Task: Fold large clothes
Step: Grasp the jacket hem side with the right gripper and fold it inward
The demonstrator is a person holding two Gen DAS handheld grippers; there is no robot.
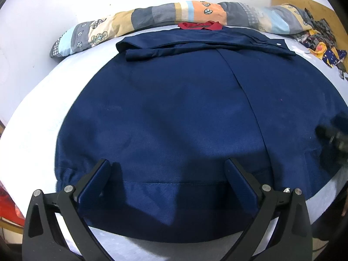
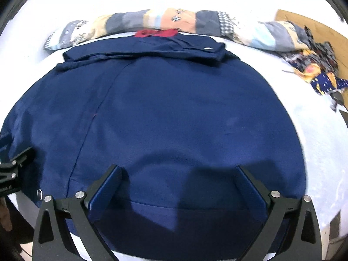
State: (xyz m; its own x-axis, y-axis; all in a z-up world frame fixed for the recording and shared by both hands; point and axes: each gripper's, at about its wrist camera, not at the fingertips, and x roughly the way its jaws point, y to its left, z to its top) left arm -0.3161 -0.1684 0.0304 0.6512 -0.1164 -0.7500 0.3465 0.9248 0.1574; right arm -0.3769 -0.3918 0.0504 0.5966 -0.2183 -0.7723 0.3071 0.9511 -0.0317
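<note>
A large navy blue garment (image 1: 174, 108) (image 2: 174, 119) lies spread flat on a white bed sheet (image 1: 39, 113), its hem nearest me. Its red collar (image 1: 200, 25) (image 2: 155, 32) is at the far end, and a folded sleeve (image 1: 195, 45) lies across the garment just below it. My left gripper (image 1: 168, 165) stands open over the hem's left part, with only flat cloth beneath its fingers. My right gripper (image 2: 179, 170) is open too, over the hem's right part. Each gripper shows at the edge of the other's view: the left gripper (image 2: 13, 171) and the blurred right gripper (image 1: 335, 134).
A rolled patchwork quilt (image 1: 174, 15) (image 2: 174, 21) lies along the far side, against a white wall. A heap of patterned cloth (image 1: 322, 43) (image 2: 315, 71) sits far right by a brown board (image 1: 304, 2). White sheet (image 2: 315, 141) shows right of the garment.
</note>
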